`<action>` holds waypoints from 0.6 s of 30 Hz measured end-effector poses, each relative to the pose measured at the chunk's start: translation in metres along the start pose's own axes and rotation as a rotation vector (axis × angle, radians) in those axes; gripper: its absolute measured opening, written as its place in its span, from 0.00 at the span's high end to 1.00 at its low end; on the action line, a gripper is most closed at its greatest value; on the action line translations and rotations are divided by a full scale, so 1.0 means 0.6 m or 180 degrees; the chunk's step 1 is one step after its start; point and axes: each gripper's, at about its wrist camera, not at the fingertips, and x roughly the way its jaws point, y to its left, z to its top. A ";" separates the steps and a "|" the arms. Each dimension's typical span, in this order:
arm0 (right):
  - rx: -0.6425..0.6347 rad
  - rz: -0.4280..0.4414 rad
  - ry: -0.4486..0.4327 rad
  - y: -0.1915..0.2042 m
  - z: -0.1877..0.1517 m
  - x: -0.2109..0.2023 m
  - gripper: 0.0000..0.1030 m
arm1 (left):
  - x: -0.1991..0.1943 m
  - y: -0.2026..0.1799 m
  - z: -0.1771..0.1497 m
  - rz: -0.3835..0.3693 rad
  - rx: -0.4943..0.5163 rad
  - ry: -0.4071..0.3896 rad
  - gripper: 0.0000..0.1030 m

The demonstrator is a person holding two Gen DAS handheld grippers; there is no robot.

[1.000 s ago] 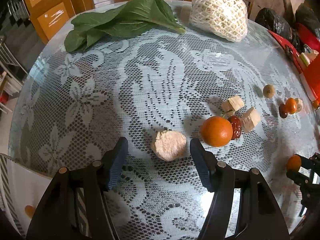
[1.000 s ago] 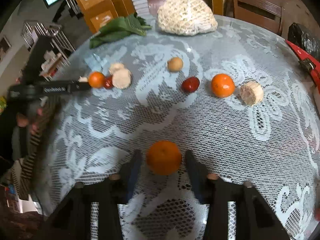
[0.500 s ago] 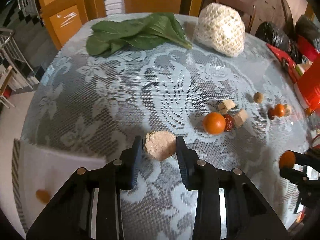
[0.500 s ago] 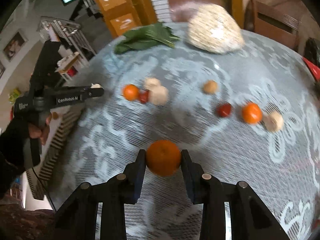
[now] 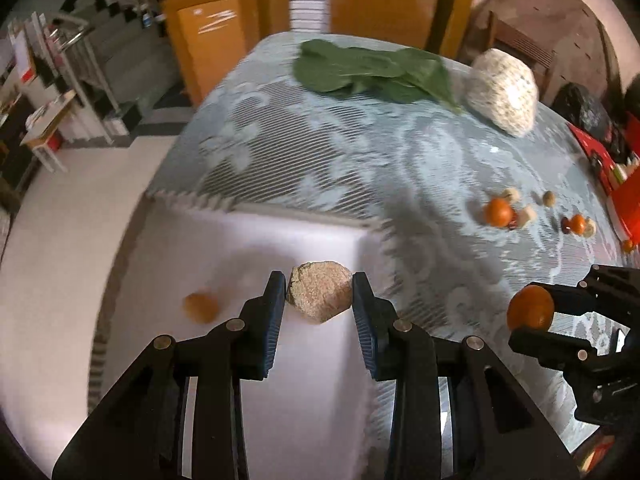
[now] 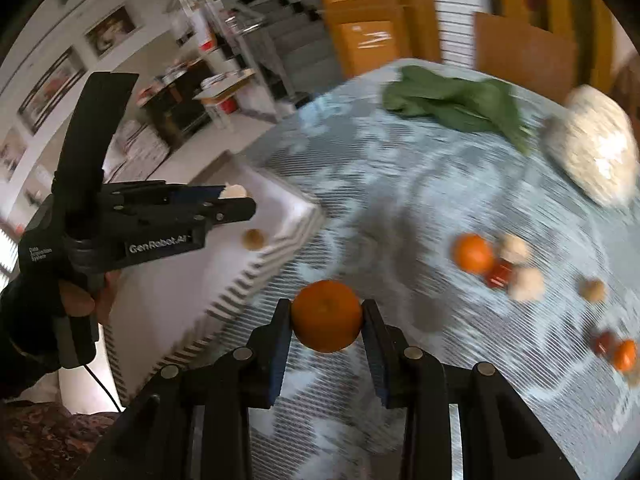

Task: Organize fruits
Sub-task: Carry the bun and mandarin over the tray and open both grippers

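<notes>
My left gripper is shut on a pale tan chunk of fruit and holds it above a white tray at the table's left edge. One small brown fruit lies in the tray. My right gripper is shut on an orange and holds it above the lace cloth, right of the tray. The left gripper shows over the tray in the right wrist view. The right gripper with its orange shows at the right of the left wrist view.
More oranges, red dates and tan chunks lie right of centre on the table. Green leaves and a net-wrapped white lump sit at the far side. Red packaging is at the right edge.
Both grippers closed on their fruit, lifted it off the cloth and swung left. The left one has come over the white tray; the right one follows toward it.
</notes>
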 end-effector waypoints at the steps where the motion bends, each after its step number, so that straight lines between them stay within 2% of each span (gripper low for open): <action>1: -0.0068 0.0044 0.0018 0.015 0.007 0.010 0.67 | -0.003 0.018 -0.008 0.0032 -0.0060 0.0009 0.68; 6: -0.0307 0.0251 0.0115 0.082 0.035 0.054 0.67 | 0.000 0.087 -0.041 0.0077 -0.0322 0.0128 0.68; 10: -0.0407 0.0378 0.0209 0.117 0.047 0.088 0.67 | 0.012 0.127 -0.064 0.0005 -0.0525 0.0252 0.68; 14: -0.0469 0.0493 0.0322 0.144 0.060 0.123 0.67 | 0.022 0.147 -0.078 0.0009 -0.0603 0.0301 0.68; 18: -0.0549 0.0457 0.0451 0.163 0.067 0.165 0.67 | 0.033 0.161 -0.088 0.0005 -0.0656 0.0359 0.68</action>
